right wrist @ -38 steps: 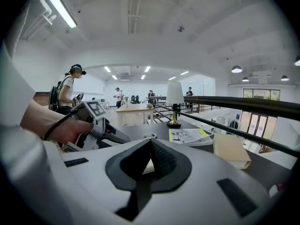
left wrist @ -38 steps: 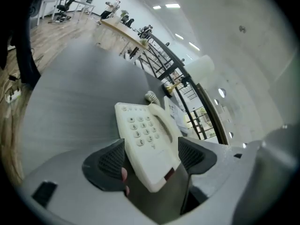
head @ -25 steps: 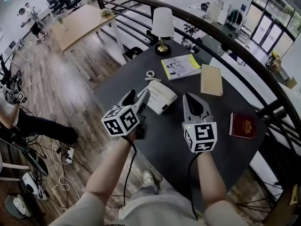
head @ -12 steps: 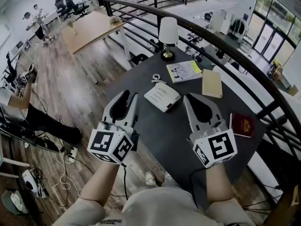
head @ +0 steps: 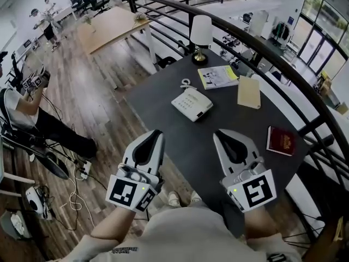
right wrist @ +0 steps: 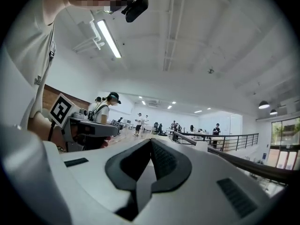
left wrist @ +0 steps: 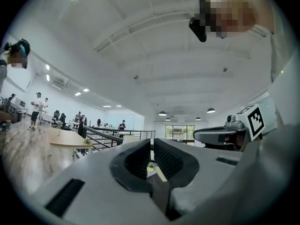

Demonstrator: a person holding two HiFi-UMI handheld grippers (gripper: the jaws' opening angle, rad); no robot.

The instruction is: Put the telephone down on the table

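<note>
1. Head view: the telephone (head: 192,103) lies flat on the dark table (head: 229,116), near the middle and well apart from both grippers. Nothing stands between them and it.
2. Same view, counted on the table: one telephone, one lamp (head: 200,34) at the far edge, one booklet (head: 217,76), one tan notebook (head: 248,91), one red book (head: 282,141) and one small white loop (head: 186,83) just beside the telephone's far side.
3. A dark railing (head: 262,48) curves round the table's far and right sides. Beyond it, on the wooden floor, stands one long wooden table (head: 112,29). I can see two other people at the left.
4. My left gripper (head: 156,135) sits over the table's near left edge and my right gripper (head: 221,134) over the near part of the tabletop, side by side and both pointing towards the telephone.
5. Left gripper view: the jaws have just been closing and now stand almost together with nothing between them. The right gripper shows at the right edge, and the railing and wooden table lie ahead.
6. Right gripper view: the jaws are pressed together and empty. The left gripper is at the left, and the railing runs off to the right.
</note>
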